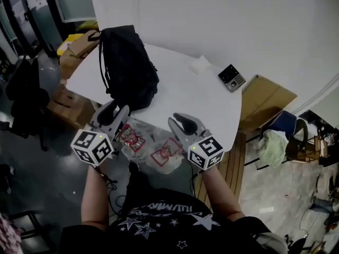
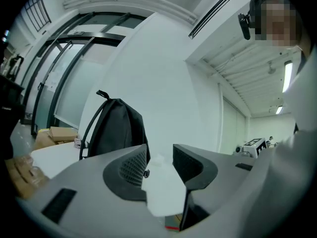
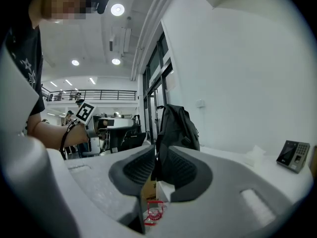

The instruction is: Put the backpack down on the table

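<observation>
Nearest the head camera is the person's black star-print shirt (image 1: 159, 221), with 2 bare forearms reaching forward from it toward the white table (image 1: 185, 94). The left gripper (image 1: 114, 110) and the right gripper (image 1: 181, 120) are held level at the table's near edge, each with its marker cube toward the camera. Left gripper: the jaws stand apart with a clear gap, and nothing is between the pads. Right gripper: the jaws stand nearly together with only a narrow slit between the pads, and nothing is held. The black backpack (image 1: 128, 67) stands upright on the table near its far left edge, straps hanging down its side, well apart from both grippers. Both gripper views show the backpack beyond the jaw tips, not between them. 2 clear plastic packets with red print (image 1: 135, 139) lie at the near edge between the grippers. A small black keypad device (image 1: 231, 78) and a crumpled white tissue (image 1: 200, 64) lie toward the far right of the table. Cardboard boxes (image 1: 71, 105) sit on the floor at the left.
</observation>
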Motion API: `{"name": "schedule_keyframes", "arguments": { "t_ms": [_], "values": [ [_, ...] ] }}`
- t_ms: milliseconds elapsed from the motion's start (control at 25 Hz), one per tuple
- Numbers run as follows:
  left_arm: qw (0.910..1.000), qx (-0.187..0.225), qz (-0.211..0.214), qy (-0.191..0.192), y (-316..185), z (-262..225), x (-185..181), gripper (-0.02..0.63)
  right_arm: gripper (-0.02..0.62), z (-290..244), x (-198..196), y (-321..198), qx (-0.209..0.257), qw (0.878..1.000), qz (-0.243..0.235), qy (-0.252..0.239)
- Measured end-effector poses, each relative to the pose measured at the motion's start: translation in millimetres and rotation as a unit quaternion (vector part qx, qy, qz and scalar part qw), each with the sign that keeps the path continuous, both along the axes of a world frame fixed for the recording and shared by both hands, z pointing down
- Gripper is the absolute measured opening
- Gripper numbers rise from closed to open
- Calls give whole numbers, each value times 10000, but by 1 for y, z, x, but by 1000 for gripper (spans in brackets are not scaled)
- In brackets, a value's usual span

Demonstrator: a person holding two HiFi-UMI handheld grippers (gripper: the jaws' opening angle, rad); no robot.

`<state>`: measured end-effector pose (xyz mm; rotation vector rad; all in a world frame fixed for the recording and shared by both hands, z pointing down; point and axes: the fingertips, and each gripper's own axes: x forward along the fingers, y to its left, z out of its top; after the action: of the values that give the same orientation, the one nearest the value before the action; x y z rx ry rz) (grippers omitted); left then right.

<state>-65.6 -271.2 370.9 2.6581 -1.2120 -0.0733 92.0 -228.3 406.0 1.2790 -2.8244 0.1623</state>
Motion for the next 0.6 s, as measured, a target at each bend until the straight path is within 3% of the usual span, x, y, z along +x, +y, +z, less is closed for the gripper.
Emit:
{"name": "schedule_keyframes", "arguments": {
  "t_ms": [120,280,600],
  "values": [
    [9998,-51,-20,-210,33,8,12,109,58,5,10,25,-50,9999,-102,68],
    [9995,-67,-221,-209,66,8,18,47,45,8,15,51,-101,9995,-277,65],
    [9982,-223,-525,-175,118,10,23,46,37,9,23,83,-176,9984,-508,-161]
  ]
}}
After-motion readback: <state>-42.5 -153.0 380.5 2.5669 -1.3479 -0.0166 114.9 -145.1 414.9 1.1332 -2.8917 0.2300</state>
